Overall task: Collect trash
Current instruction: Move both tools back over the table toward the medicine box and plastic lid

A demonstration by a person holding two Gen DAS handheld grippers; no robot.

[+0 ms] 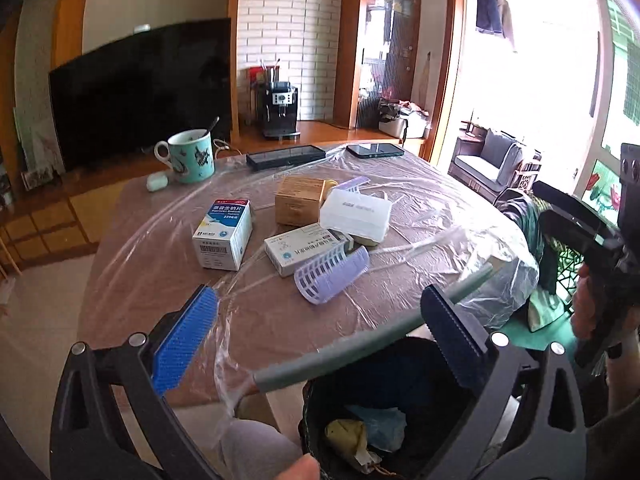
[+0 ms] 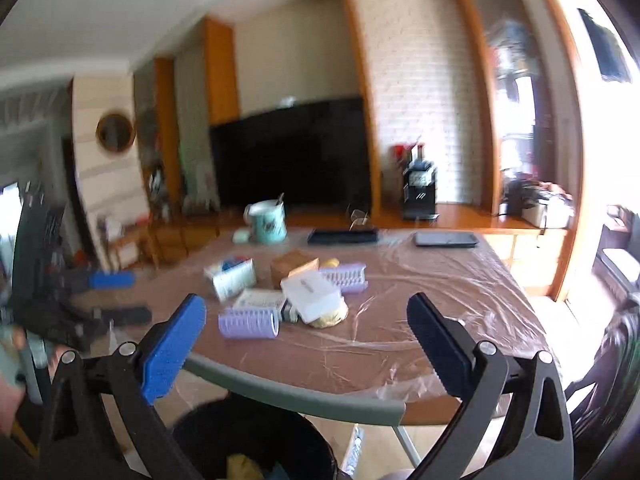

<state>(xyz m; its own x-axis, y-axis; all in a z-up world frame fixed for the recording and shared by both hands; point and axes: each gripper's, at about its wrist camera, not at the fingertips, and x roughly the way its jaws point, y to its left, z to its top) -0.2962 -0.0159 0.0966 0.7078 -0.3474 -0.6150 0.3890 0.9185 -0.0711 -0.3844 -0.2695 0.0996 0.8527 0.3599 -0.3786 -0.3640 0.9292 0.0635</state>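
Cut off by the lower edge: the black trash bin [image 1: 400,408] with its crumpled contents half shown; blurred throughout the right wrist view: print on the medicine boxes [image 2: 234,278] unreadable, the left gripper [image 2: 116,298] smeared at the left edge; partly hidden under the white plastic case [image 1: 355,215]: a yellowish lump [image 1: 370,240], unidentifiable.

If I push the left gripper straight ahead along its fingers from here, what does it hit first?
Probably the purple hair roller, lying nearest on the table ahead of the open left gripper, with the flat white medicine box just behind it. Depth is uncertain; a higher line might pass over it.
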